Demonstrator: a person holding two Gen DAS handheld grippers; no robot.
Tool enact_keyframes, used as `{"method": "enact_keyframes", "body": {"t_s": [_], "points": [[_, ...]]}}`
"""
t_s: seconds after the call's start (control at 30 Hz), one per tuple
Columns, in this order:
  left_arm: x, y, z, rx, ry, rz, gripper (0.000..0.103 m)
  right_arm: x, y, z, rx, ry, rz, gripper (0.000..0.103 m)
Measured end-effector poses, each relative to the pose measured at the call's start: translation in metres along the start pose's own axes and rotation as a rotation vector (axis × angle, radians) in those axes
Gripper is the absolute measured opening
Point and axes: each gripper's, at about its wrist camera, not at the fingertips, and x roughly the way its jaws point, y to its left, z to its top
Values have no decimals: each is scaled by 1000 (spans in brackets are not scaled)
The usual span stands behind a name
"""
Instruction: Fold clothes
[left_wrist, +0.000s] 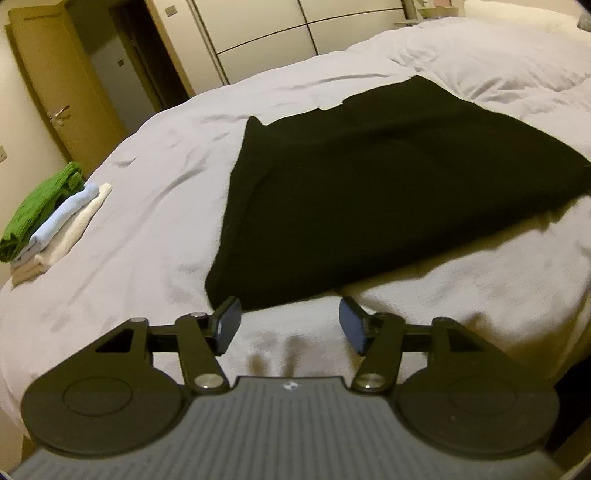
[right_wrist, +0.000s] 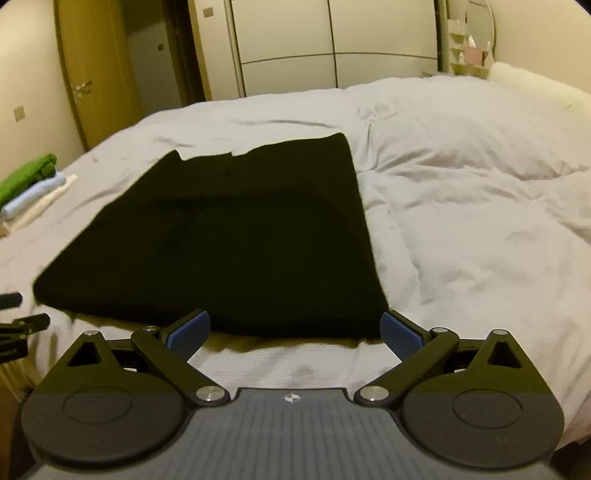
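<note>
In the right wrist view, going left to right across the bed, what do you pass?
Stack of folded clothes → black garment lying flat → bare rumpled duvet. The pillow sits at the far right.

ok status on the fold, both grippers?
Left gripper open, right gripper open, both empty at near hem. Black garment flat on bed. Nothing in the way; folded stack far left.
</note>
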Motion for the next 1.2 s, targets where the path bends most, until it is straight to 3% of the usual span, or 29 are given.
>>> {"method": "enact_keyframes", "body": {"t_s": [0.13,0.3,0.47,0.57,0.73,0.9,1.0,1.1,1.13,1.2], "points": [[4,-8,-3,131,-24,46,56,-1,6,0,-110,-17,1,101],[20,-19,-25,475,-92,167,56,3,29,-16,-465,-60,-106,101],[37,-24,-49,766,-185,202,57,20,39,-29,-669,-63,-186,100],[47,-23,-61,893,-223,204,56,35,45,-41,-818,-53,-239,98],[58,-15,-68,981,-275,196,56,54,49,-63,-1034,-32,-267,93],[70,-7,-62,1006,-308,185,56,66,35,-58,-1066,-74,-314,70],[79,-9,-60,1042,-338,184,48,73,28,-51,-1045,-71,-283,58],[92,-10,-61,1077,-346,167,32,80,29,-55,-1086,-84,-268,48],[95,-9,-60,1076,-340,152,22,82,30,-57,-1101,-88,-264,41],[96,-7,-57,1066,-332,127,17,85,31,-59,-1126,-87,-254,33]]}}
